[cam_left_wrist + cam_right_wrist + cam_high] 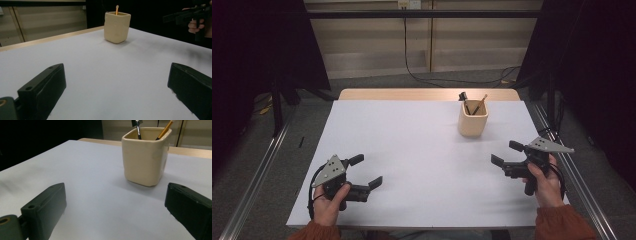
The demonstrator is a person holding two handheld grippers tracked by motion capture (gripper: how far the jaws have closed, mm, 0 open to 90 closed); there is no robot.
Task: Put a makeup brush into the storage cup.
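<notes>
A cream square cup (473,119) stands upright at the far right of the white table (412,150), holding a wooden pencil (480,104) and a black-tipped tool (464,99). My left gripper (366,171) hovers near the front left, open and empty, well apart from the cup (117,27). My right gripper (506,153) is at the right side, open and empty, with the cup (145,155) a short way ahead of its jaws. The pencil (165,129) and the dark tool (137,126) lean inside it. The right gripper (186,15) also appears far off in the left gripper view.
The white sheet covers a wooden tabletop whose bare strip (427,94) runs along the far edge. Metal rails (257,175) flank both sides. Black curtains and a cable (422,75) on the floor lie beyond the table.
</notes>
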